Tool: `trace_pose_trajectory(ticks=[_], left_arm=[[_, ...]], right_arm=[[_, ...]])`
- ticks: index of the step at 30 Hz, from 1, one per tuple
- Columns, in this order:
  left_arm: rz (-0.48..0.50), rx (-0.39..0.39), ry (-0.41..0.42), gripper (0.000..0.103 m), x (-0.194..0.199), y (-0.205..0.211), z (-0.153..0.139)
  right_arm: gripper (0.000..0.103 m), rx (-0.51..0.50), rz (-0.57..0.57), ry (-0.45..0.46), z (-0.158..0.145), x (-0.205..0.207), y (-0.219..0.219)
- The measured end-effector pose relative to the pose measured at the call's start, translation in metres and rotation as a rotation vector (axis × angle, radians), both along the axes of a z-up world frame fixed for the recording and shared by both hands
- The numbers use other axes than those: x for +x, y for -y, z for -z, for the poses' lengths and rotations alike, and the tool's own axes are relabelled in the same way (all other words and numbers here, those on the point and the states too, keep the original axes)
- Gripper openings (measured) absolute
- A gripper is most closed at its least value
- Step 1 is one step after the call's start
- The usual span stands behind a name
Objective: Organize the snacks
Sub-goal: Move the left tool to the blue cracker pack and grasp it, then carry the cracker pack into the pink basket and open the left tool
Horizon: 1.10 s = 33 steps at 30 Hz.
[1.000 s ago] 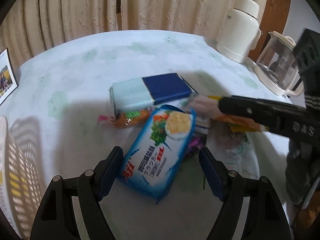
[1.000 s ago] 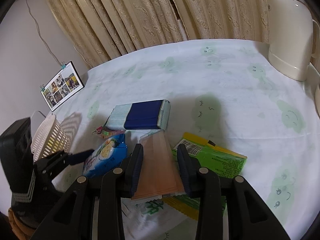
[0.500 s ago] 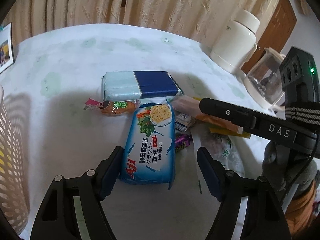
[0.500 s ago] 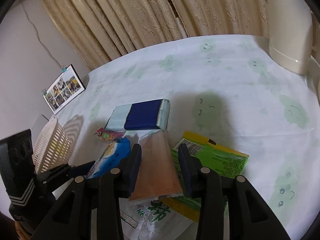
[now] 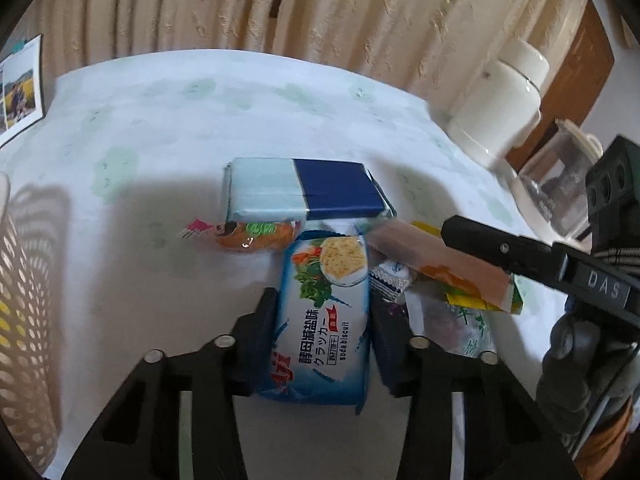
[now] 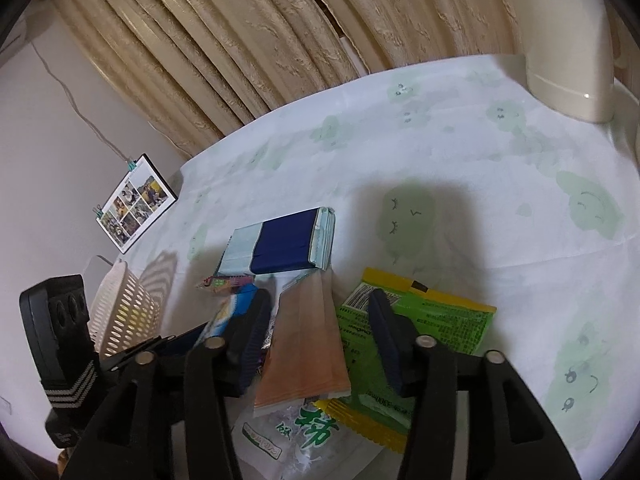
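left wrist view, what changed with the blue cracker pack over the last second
The left hand-held gripper has advanced and closed: its fingers, earlier spread wide short of the blue soda biscuit pack, now press its two long sides. The right hand-held gripper remains open around the orange packet. The blue-and-white pack and basket stayed put.

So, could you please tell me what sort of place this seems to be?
Most likely a room in a home: a table under a cloth printed with green cartoon faces, beige curtains behind it, a cream thermos jug and a clipped-up sheet of family photos.
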State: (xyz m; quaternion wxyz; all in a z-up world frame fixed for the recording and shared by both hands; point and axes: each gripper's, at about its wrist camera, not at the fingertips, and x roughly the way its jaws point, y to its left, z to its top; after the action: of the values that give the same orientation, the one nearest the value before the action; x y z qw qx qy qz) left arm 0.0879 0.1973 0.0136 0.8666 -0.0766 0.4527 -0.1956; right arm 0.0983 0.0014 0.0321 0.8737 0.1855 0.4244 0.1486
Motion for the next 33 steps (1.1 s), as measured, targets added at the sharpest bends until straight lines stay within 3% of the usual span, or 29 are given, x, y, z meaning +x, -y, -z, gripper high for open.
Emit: trace_pose_trajectory(ticks=[5,16,19,27,33], left_arm=[[-0.027,0.024,0.039,0.042,-0.008,0.000,-0.002],[-0.100,0.015,0.196,0.042,-0.035,-0.022,-0.038],[-0.119,-0.004,0.224,0.041,-0.040,-0.029,-0.047],[-0.227,-0.011,0.318,0.042,-0.051,-0.056,-0.068],[-0.353,0.028,0.372,0.042,-0.060,-0.084,-0.078]], right_arm=[[0.055,-0.078,-0.007,0.022,0.000,0.000,-0.008],[0.056,-0.322,-0.090,0.080,0.003,-0.004,-0.042],[0.046,-0.388,-0.097,0.092,0.005,-0.006,-0.048],[0.034,-0.383,-0.094,0.094,0.002,-0.009,-0.047],[0.033,-0.278,-0.077,0.076,-0.004,-0.007,-0.035]])
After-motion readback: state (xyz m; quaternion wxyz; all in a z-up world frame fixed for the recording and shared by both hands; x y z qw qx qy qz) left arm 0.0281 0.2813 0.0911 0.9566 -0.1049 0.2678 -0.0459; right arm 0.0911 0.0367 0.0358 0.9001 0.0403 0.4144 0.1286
